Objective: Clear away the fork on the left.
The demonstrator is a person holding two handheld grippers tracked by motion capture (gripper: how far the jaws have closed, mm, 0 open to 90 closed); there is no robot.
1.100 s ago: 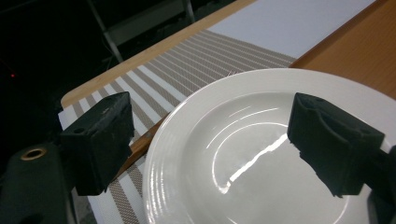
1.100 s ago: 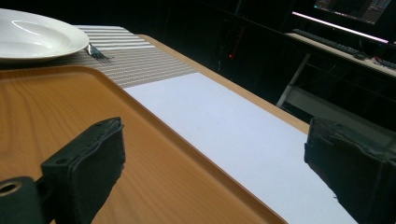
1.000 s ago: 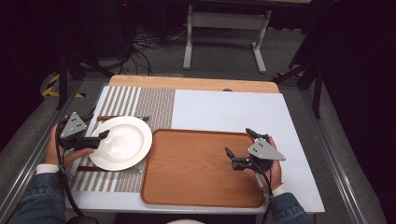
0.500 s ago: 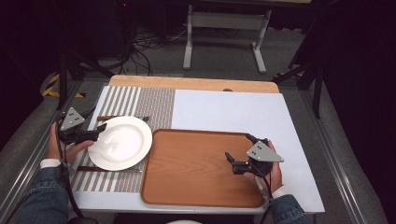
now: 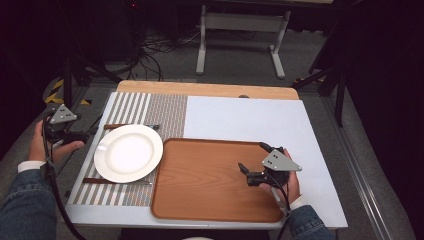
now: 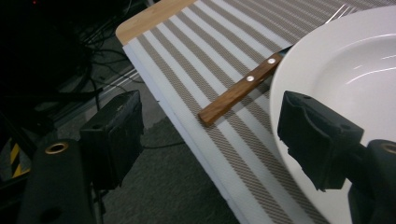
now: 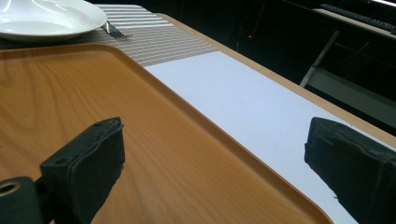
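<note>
From the high view, a round white plate (image 5: 128, 152) with a glossy glaze lies on a striped woven placemat (image 5: 150, 112) at the table's left. A wooden-handled knife (image 5: 116, 126) lies just beyond the plate, its tip tucked under the far rim, and another wooden-handled utensil (image 5: 95, 180) lies at the near rim. Beside the mat, a rectangular wooden tray (image 5: 200, 175) with rounded corners and a raised lip rests on the white tabletop (image 5: 250, 117), nothing in it. The left gripper (image 5: 87, 135) hovers off the table's left edge, near the plate but apart from it. The right gripper (image 5: 250, 165) hangs over the tray's right half, jaws spread.

In the left gripper view, the two black rubbery jaws stand wide apart with nothing between them, and they have just been narrowing a little. The knife's (image 6: 240, 88) riveted handle lies on the mat's (image 6: 210, 46) ribbed stripes, and the plate's (image 6: 345, 70) smooth rim sits just past one jaw.

In the right gripper view, the jaws stand apart over the tray's (image 7: 93, 88) fine grain; the plate (image 7: 46, 16) and fork tines (image 7: 114, 31) lie beyond.
</note>
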